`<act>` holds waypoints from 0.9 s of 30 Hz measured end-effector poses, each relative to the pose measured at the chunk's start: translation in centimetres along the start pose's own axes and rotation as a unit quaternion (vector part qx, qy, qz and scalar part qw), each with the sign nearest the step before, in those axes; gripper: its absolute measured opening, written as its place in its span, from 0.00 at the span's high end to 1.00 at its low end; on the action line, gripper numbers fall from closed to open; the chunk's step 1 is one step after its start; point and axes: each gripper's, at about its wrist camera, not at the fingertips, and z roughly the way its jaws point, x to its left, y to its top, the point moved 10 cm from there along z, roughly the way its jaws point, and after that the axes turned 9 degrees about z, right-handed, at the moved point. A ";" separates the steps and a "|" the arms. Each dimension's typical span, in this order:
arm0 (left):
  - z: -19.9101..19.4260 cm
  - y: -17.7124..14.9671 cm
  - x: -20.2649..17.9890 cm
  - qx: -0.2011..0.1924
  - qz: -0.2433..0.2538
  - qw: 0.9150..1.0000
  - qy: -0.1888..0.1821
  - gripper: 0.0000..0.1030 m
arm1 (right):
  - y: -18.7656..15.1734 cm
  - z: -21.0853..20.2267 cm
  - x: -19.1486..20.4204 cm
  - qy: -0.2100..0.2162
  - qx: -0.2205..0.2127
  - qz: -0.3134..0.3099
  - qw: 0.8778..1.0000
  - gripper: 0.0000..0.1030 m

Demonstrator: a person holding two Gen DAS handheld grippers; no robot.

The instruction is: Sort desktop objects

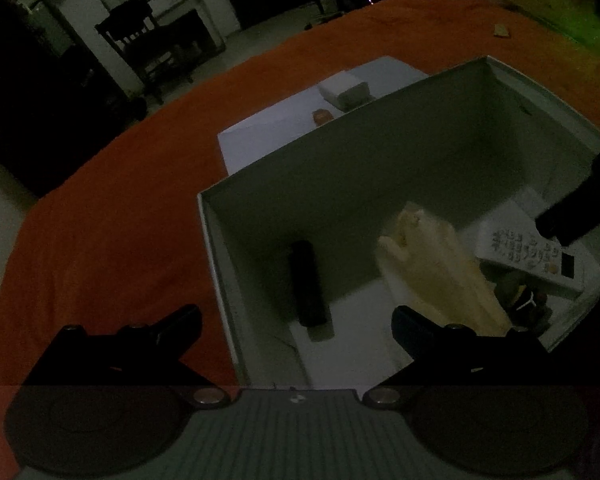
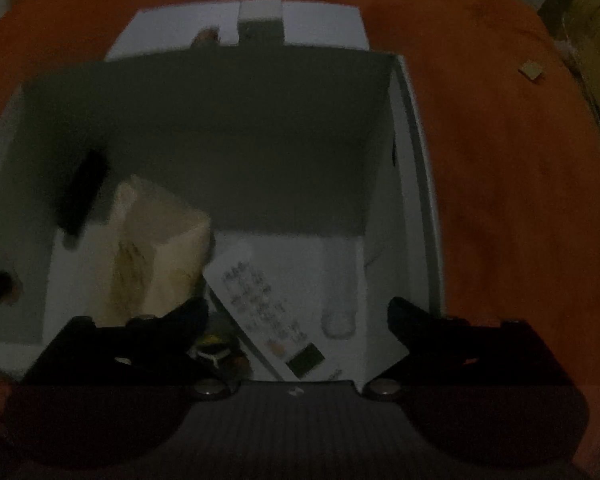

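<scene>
Remote control (image 2: pixel 268 312) lies now on the floor of the white box (image 2: pixel 416 184), directly under my right gripper (image 2: pixel 298 320), whose jaws stand wide apart with nothing pressed between them. I judge it is set free there, leaning a little against the pale wooden piece (image 2: pixel 152 260) beside it. A dark cylinder (image 1: pixel 307 284) lies further to the left in the same box, and something small and dark sits near the lower end of the remote; I cannot tell what it is.

My left gripper (image 1: pixel 296 322) is also spread wide and holds nothing. It hangs over the near wall of the box.

Light is very poor, so I can easily misjudge depth. If I lift my right hand at a slant, one finger may catch the box wall and drag the box over the orange cloth (image 1: pixel 112 208). Another risk: the remote rests half on other things, so a small knock could make it slide. Behind the box, the small white block (image 1: pixel 346 90) on the flat white lid (image 1: pixel 268 136) perhaps waits for sorting.
</scene>
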 end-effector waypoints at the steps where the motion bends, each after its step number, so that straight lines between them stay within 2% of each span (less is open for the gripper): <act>1: 0.0 0.0 -0.1 0.000 0.001 1.000 0.000 0.00 | 0.2 -0.1 0.0 0.004 -0.002 0.009 1.000 0.00; 7: 0.0 -0.1 -0.3 0.002 0.007 1.000 0.001 0.00 | 0.2 -0.1 -0.3 0.029 0.022 0.071 0.997 0.00; 19: 0.1 -0.1 -0.4 0.002 0.000 1.000 -0.002 0.00 | -0.6 0.0 0.2 0.010 0.018 0.041 0.999 0.00; 27: 0.1 -0.1 -0.2 0.005 -0.015 1.000 -0.008 0.00 | -0.5 0.0 0.0 0.014 0.026 0.045 0.999 0.00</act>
